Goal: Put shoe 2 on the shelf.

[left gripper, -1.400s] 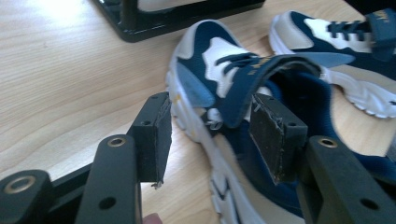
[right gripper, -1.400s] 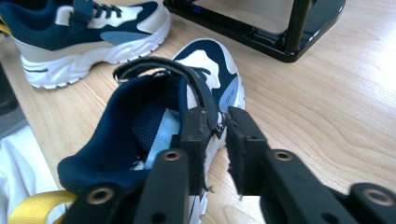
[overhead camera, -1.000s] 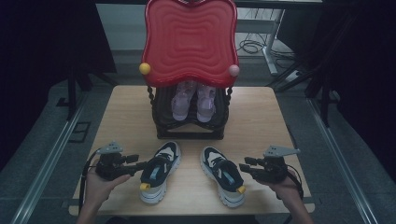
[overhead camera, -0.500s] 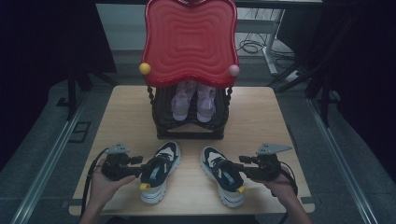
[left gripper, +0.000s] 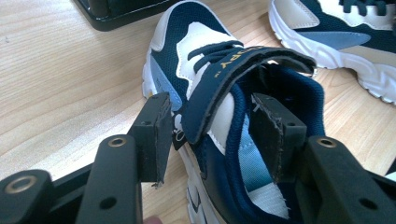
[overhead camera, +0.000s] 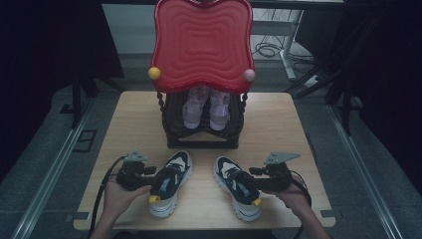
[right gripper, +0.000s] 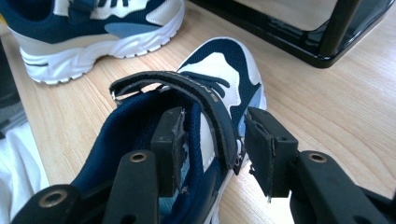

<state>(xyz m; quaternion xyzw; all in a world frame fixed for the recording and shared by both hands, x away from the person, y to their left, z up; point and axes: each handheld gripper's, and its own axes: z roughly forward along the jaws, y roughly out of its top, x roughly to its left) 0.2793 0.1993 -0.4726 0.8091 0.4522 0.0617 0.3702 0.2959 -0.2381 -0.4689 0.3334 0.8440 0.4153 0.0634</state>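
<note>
Two navy-and-white sneakers lie toe-away on the wooden table (overhead camera: 124, 124). The left shoe (overhead camera: 170, 188) has my left gripper (overhead camera: 154, 181) at its outer side. In the left gripper view my left gripper (left gripper: 212, 130) straddles that left shoe's (left gripper: 196, 56) side wall and strap, one jaw outside, one inside the opening. My right gripper (overhead camera: 255, 181) meets the right shoe (overhead camera: 238, 193) the same way. My right gripper (right gripper: 212, 140) has the right shoe's (right gripper: 219, 70) strap and wall between its pads. Both pairs of jaws have just been closing a little; neither clearly presses.
A black shoe rack (overhead camera: 201, 134) stands at the table's middle back with a pair of pale lilac shoes (overhead camera: 206, 109) inside. A red wavy panel (overhead camera: 201, 45) rises above it, with a yellow knob (overhead camera: 154, 73) and a pink knob (overhead camera: 249, 74).
Both hands have slid inward toward the shoes, the left gripper rightward and the right gripper leftward, bringing the jaws over each shoe's side wall. The shoes have stayed in place.
</note>
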